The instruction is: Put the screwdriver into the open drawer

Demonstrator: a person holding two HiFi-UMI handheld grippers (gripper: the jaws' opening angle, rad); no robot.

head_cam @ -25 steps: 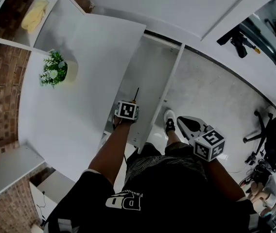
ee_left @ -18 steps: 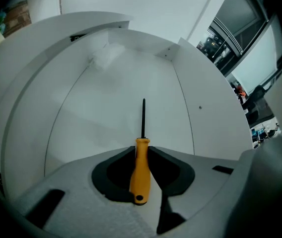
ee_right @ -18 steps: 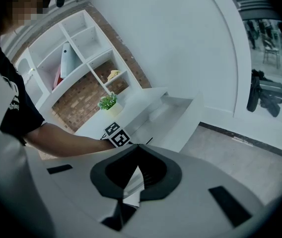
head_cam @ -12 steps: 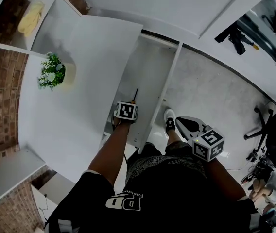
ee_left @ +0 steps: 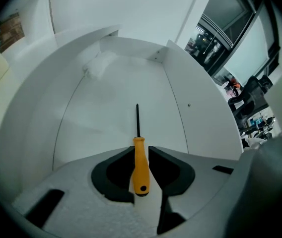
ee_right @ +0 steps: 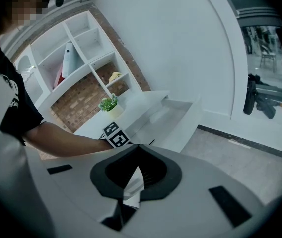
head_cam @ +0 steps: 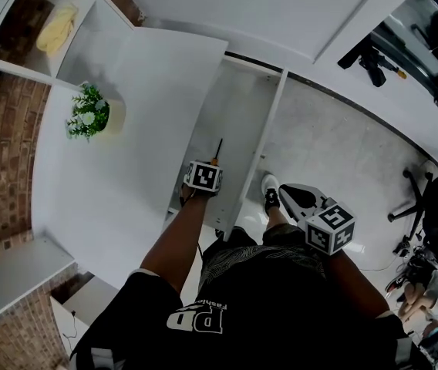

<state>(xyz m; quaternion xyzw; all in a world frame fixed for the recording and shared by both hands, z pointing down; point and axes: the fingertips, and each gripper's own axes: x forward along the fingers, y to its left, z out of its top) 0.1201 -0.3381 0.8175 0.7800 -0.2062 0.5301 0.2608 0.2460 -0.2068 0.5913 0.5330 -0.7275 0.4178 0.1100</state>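
White desk top (head_cam: 126, 153) lies beside the open drawer (head_cam: 238, 122), over which the screwdriver (ee_left: 139, 157) is held, its tip pointing to the drawer's back. It should be lowered level, close to the drawer floor, and only then released. The left gripper (ee_left: 141, 150) is clamped on the yellow handle. The right gripper (ee_right: 138, 144) is closed on nothing, well apart.

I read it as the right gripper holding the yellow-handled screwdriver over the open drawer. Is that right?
Not quite. It is the left gripper that holds the yellow-handled screwdriver over the open drawer, as the left gripper view shows. The right gripper has its jaws together on nothing in the right gripper view.
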